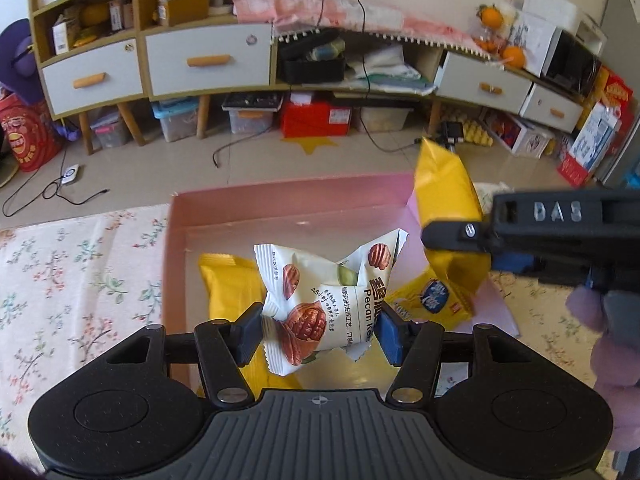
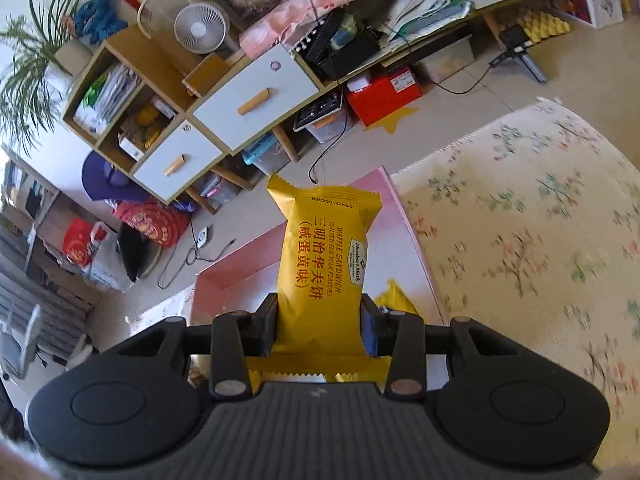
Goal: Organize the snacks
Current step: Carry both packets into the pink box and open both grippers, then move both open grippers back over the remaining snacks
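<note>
My left gripper is shut on a white pecan packet and holds it above the open pink box. Two yellow packets lie inside the box, one at the left and one at the right. From the right of the left wrist view my right gripper reaches in, carrying a yellow waffle sandwich packet. In the right wrist view that gripper is shut on the yellow packet, which stands upright over the pink box.
The box rests on a floral cloth that also spreads to the right. Beyond lies a tiled floor with cables, storage bins and a wooden cabinet. A person's lilac sleeve shows at the right edge.
</note>
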A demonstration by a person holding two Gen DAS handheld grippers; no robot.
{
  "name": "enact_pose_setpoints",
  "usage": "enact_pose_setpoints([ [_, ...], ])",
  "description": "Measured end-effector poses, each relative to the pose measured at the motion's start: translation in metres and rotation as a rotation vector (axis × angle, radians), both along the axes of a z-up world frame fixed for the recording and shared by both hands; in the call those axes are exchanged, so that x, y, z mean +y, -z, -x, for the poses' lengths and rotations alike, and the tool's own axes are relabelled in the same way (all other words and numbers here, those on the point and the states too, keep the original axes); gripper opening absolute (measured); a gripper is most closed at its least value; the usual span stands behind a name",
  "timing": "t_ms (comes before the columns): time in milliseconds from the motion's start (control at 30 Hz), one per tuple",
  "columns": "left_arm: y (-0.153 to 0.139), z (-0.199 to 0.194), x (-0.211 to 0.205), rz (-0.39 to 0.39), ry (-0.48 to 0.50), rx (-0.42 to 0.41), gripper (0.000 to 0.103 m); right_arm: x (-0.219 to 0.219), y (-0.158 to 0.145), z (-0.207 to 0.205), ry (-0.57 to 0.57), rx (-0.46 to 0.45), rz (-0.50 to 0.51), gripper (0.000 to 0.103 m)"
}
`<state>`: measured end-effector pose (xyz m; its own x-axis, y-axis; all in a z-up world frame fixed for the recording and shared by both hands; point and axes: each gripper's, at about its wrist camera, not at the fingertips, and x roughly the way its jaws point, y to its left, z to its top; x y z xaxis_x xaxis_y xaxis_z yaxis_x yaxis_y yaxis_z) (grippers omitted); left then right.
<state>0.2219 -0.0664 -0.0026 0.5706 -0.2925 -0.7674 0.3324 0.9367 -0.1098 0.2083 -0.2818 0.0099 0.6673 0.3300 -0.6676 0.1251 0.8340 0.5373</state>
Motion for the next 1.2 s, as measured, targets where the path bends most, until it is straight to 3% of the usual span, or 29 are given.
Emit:
enact_pose_setpoints([
  [233, 0.010, -0.005, -0.013, -0.062, 0.020, -0.037, 0.058, 0.010, 0.004, -0.016, -0.041, 0.006, 0.103, 0.037],
  [433, 0.009, -0.010, -0.018, -0.052, 0.024, -0.046, 0.063, 0.007, 0.005, -0.021, -0.037, 0.019, 0.135, 0.039],
  [533, 0.007, -0.007, -0.018, -0.033, 0.032, -0.060, 0.073, 0.005, -0.001, -0.015, -0.027, 0.005, 0.123, 0.047],
  [600, 0.003, -0.004, -0.019, -0.029, 0.037, -0.073, 0.085, 0.004, -0.005, -0.013, -0.029, -0.013, 0.116, 0.066],
  [667, -0.001, 0.000, -0.021, -0.031, 0.045, -0.082, 0.088, 0.004, -0.009, -0.009, -0.030, -0.024, 0.123, 0.071],
  [833, -0.010, 0.013, -0.022, -0.051, 0.063, -0.090, 0.095, 0.008, -0.018, -0.002, -0.046, -0.031, 0.153, 0.076],
  [1200, -0.035, 0.054, -0.006, -0.038, 0.054, -0.104, 0.098, 0.010, -0.039, 0.036, -0.040, -0.045, 0.177, 0.085],
])
